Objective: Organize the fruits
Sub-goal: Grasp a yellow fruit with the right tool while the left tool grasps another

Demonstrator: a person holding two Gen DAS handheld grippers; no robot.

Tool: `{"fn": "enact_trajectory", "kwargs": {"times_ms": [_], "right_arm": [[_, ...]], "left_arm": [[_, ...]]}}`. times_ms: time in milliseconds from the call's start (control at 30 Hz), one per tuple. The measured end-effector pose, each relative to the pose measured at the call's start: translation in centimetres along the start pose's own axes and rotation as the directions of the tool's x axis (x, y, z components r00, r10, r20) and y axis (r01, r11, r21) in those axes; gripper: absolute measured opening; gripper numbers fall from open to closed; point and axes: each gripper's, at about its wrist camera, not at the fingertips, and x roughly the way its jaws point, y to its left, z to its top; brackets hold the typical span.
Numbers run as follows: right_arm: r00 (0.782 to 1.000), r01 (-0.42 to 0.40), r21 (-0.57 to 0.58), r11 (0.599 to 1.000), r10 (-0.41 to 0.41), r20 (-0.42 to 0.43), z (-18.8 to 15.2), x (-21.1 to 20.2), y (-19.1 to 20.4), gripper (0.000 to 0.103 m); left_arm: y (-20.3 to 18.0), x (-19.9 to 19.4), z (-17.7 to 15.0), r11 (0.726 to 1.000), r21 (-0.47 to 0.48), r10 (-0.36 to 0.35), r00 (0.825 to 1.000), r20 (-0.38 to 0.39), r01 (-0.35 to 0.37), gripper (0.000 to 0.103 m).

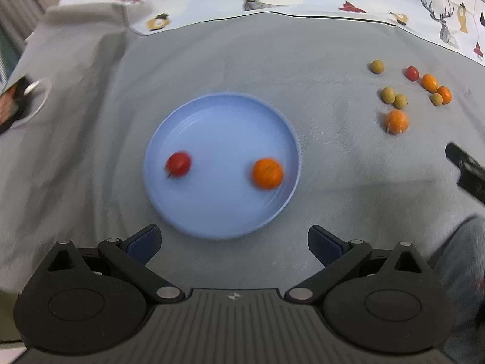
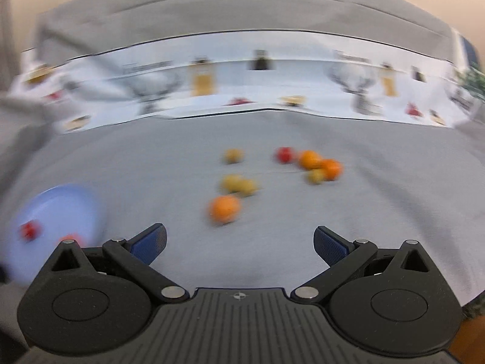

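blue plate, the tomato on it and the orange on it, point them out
blue plate (image 1: 224, 127), left wrist view, bare floor
tomato (image 1: 178, 163), left wrist view, its middle
orange (image 1: 267, 173), left wrist view, its middle

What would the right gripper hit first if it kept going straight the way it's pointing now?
Probably the nearest orange, lying loose on the gray cloth just left of the centre line between the open fingers of the right gripper. The picture is blurred, so depth is uncertain; it might slip past toward the two greenish fruits behind it.
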Motion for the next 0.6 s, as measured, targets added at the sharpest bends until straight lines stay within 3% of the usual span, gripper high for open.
{"fn": "enact_trajectory", "kwargs": {"times_ms": [133, 300, 367, 500, 600], "right_arm": [[0.995, 0.089, -0.007, 0.996, -0.089, -0.035, 0.7, 7.5, -3.4, 0.102], [0.99, -0.003, -0.012, 1.0, 0.002, -0.14, 0.8, 15.8, -5.3, 0.102], [0.99, -0.04, -0.05, 0.998, 0.032, -0.14, 0.9, 17.4, -4.5, 0.102], [0.995, -0.087, -0.153, 0.984, 0.079, -0.062, 1.0, 18.6, -2.3, 0.1], [0.992, -0.124, -0.149, 0.981, 0.119, -0.04, 1.1, 18.8, -1.9, 0.085]], "left_arm": [[-1.8, 1.3, 3.1, 1.0, 0.007, 0.002, 1.0, -0.008, -0.001, 0.103], [-3.8, 3.4, 6.7, 1.0, 0.013, 0.014, 1.0, -0.028, -0.013, 0.103], [-4.7, 4.5, 8.2, 0.999, 0.025, 0.022, 0.999, -0.029, -0.021, 0.103], [-6.7, 6.6, 10.9, 0.998, 0.051, 0.023, 0.999, -0.027, -0.021, 0.103], [-8.7, 8.1, 13.2, 0.996, 0.082, -0.016, 1.0, -0.027, 0.018, 0.103]]}}
